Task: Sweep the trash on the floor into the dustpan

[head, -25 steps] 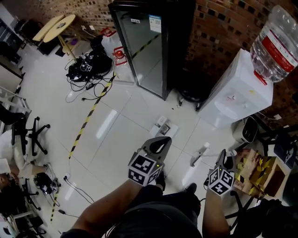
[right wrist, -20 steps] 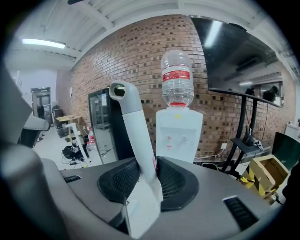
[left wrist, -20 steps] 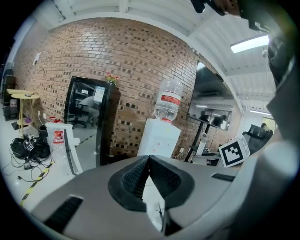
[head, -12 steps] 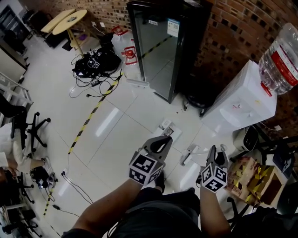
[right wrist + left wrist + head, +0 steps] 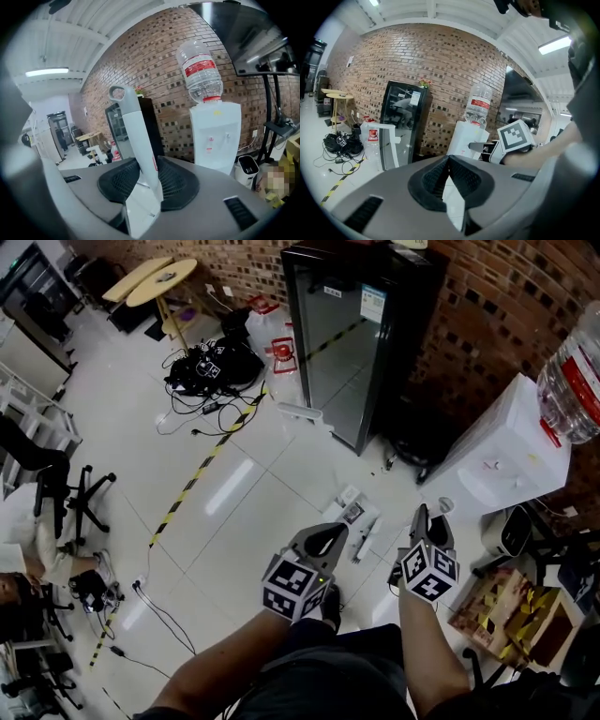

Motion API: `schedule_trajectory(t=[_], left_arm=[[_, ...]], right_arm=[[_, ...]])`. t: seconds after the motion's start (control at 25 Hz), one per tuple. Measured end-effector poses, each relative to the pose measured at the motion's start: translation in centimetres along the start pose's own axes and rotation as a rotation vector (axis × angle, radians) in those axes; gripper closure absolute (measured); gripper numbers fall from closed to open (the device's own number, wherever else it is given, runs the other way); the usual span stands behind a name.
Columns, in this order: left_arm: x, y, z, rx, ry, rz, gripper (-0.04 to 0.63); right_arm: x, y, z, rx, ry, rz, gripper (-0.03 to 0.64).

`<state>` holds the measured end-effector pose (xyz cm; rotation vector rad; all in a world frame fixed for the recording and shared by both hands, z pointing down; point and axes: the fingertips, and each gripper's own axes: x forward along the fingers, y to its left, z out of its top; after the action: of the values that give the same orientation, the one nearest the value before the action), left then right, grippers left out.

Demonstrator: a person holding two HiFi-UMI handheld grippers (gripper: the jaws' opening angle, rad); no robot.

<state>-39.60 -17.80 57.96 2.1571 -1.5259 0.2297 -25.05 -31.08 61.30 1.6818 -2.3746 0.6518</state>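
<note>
Your right gripper [image 5: 422,516] has come nearer the flat paper trash [image 5: 350,511] left of the water dispenser [image 5: 502,460], clamping one smooth white loop-topped handle [image 5: 139,140]. Your left gripper's [image 5: 327,533] two ribbed black pads [image 5: 465,179] meet, empty.

- The left gripper [image 5: 325,536] was held out ahead on a bare forearm [image 5: 225,662], its fingers [image 5: 465,179] pressed together at the tips, nothing between them.
- The right gripper [image 5: 421,519], just beside it, had its fingers [image 5: 116,183] clamped on a white handle [image 5: 137,136].

Grey tongs [image 5: 336,529], black-and-white marker cubes [image 5: 295,587]
</note>
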Motion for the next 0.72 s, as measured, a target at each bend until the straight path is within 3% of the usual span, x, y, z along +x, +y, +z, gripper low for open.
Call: schedule_trajectory(t=[0.48, 0.72], left_arm=[[0.7, -3.9, 1.3, 0.024, -0.008, -0.034, 0.591], [2.9, -9.3, 3.1, 0.060, -0.016, -0.125, 0.591]], right_arm=[[-4.5, -5.5, 2.2, 0.089, -0.031, -0.051, 0.506], [-8.4, -7.6, 5.8, -0.018, -0.100, 0.027, 0.506]])
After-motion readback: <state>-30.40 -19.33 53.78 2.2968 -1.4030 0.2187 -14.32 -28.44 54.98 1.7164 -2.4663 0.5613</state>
